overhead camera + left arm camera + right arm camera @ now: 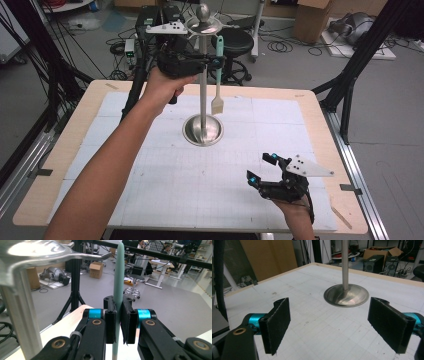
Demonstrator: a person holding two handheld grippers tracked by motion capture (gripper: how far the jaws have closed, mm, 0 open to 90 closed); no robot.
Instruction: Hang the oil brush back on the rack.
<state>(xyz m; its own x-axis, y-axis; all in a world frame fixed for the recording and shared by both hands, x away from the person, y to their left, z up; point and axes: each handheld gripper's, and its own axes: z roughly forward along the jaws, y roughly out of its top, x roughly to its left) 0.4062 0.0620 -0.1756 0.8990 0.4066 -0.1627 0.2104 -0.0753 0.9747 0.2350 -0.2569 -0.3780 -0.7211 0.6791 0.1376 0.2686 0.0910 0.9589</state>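
on the white gridded table (pixel 150 170) stood a metal stand (pixel 202 95). the left gripper (pixel 216 62), pinching the upright green brush (pixel 219 75), was just beside its top hooks; the right gripper (pixel 260 169) rested spread, well apart.

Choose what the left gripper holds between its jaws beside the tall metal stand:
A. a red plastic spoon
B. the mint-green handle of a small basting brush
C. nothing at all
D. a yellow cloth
B: in the left gripper view the left gripper is shut on the mint-green handle of the small basting brush, whose pale bristles hang down beside the tall metal stand.
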